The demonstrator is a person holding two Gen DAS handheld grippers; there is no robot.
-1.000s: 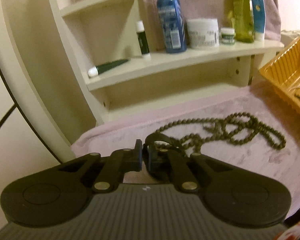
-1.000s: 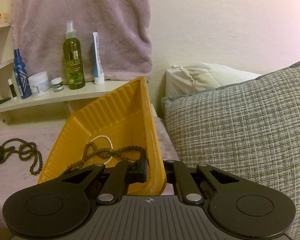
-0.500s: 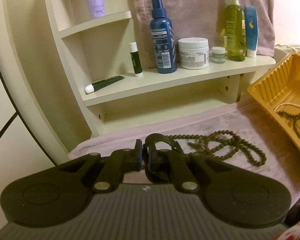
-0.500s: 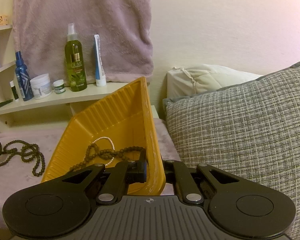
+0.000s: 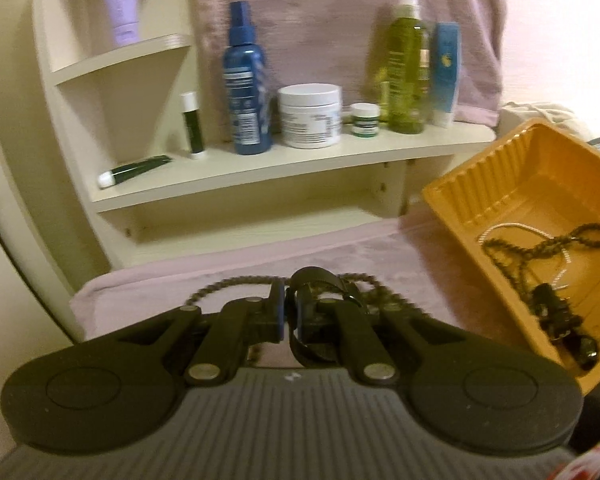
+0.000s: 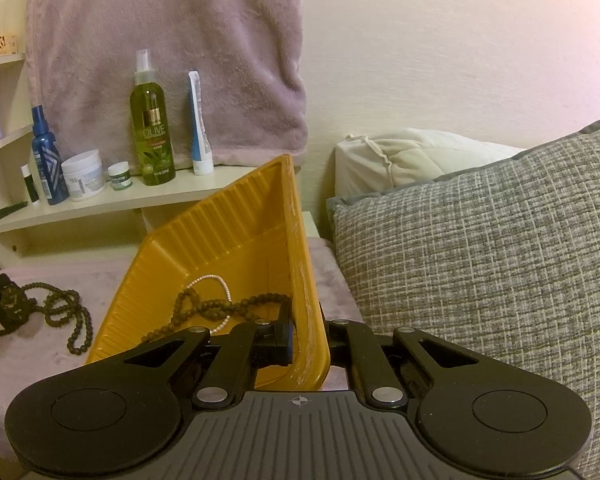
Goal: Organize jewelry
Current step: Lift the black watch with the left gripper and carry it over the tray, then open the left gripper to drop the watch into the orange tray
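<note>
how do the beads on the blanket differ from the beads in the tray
The beads on the blanket lie spread in loose loops; the beads in the tray are bunched against its wall, crossing a white strand. The blanket beads sit beside the black band in the left tongs; the tray is tilted, gripped by the right tongs. Both are dark round-bead strings.

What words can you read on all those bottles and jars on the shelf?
"OLIVE" on the green spray bottle.
Smaller print under it is too small to read.
Blue spray bottle: label is blurred, unreadable.
White jar: print too small to read.
Small green-labelled jar: unreadable.
Blue-and-white tube: no readable text.
Box on the upper shelf: only a logo, no readable words.
</note>
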